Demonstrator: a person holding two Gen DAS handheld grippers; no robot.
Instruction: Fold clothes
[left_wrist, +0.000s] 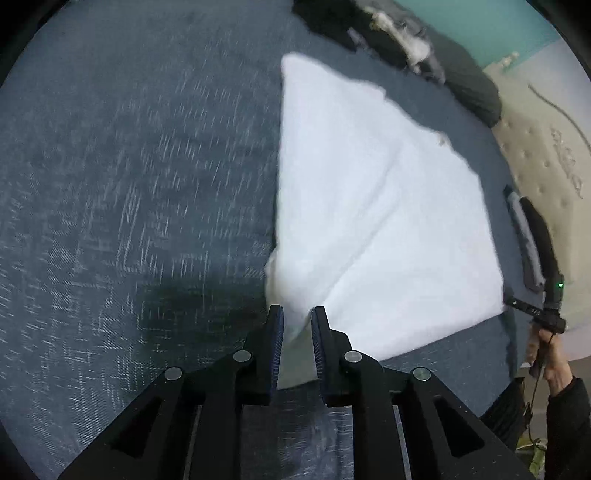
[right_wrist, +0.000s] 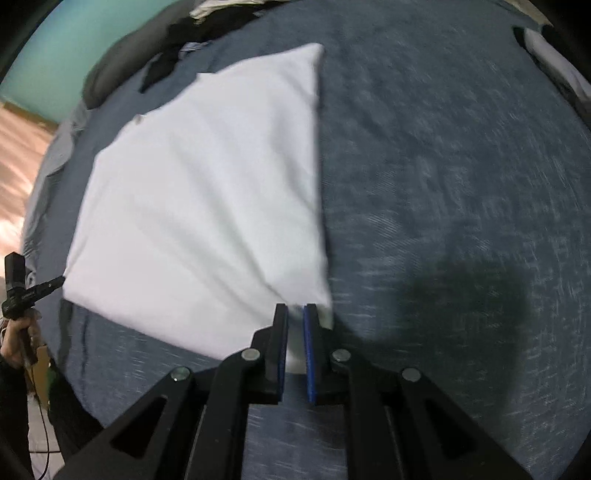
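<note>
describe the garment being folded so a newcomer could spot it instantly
Start from the blue-grey bedspread that fills both wrist views. Spread on it is one large white cloth, with a near corner pinched in each of the left gripper and the right gripper. It is the only bright, plain white piece laid out; the other clothes sit in a dark heap at the far edge.

Dim, soft light; motion blur streaks the bedspread (left_wrist: 110, 184); fisheye edges curve into black vignette
</note>
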